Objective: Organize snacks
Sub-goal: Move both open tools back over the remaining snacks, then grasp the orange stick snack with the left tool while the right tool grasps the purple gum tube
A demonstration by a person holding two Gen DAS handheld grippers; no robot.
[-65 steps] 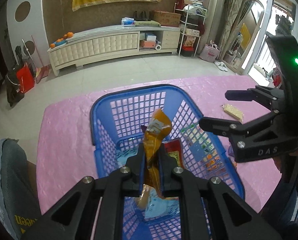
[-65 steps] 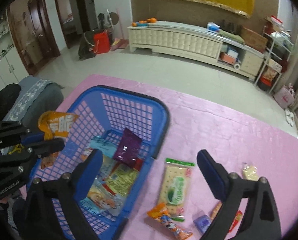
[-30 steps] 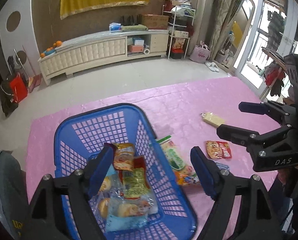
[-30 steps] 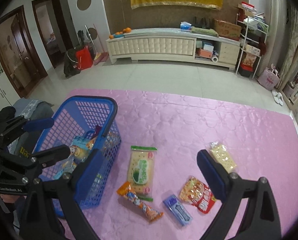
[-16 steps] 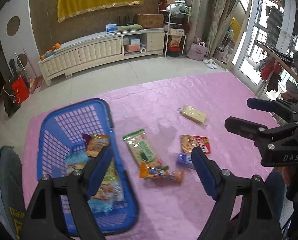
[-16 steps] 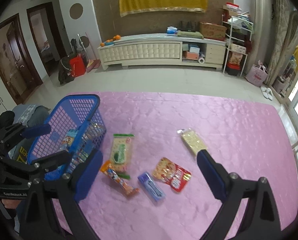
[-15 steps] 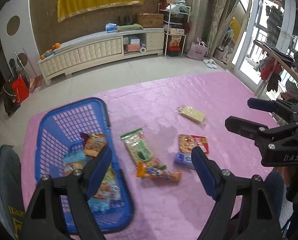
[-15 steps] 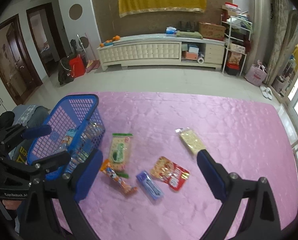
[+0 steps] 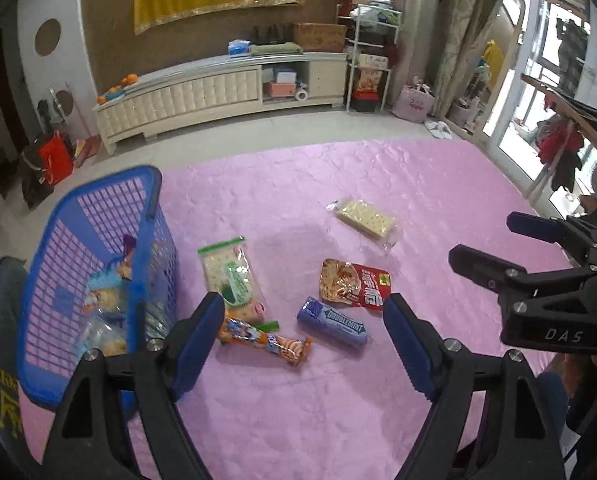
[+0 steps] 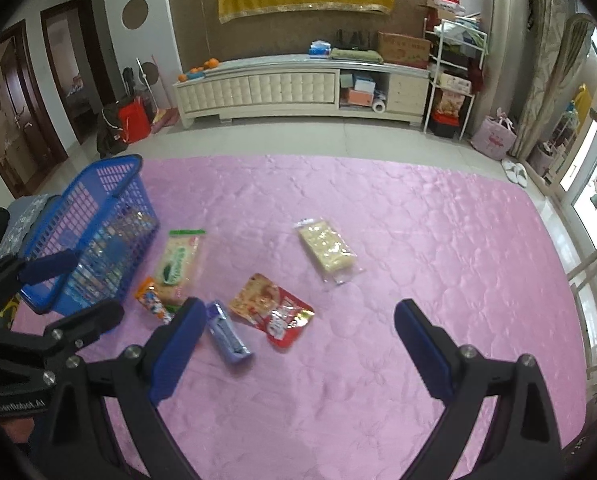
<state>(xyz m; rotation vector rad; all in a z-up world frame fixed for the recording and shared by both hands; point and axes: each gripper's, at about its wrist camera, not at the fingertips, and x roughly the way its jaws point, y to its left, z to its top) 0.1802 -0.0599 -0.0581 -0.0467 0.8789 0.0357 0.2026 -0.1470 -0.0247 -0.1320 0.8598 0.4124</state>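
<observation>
Pink quilted cloth covers the worktop [image 9: 438, 184]. Blue basket [image 9: 98, 216] at left already contains several packets. Five snacks [image 9: 344, 282] remain outside it, just beside. Left hand-held gripper [image 9: 304, 332] and right hand-held gripper [image 10: 298, 336]: both released, empty.
</observation>
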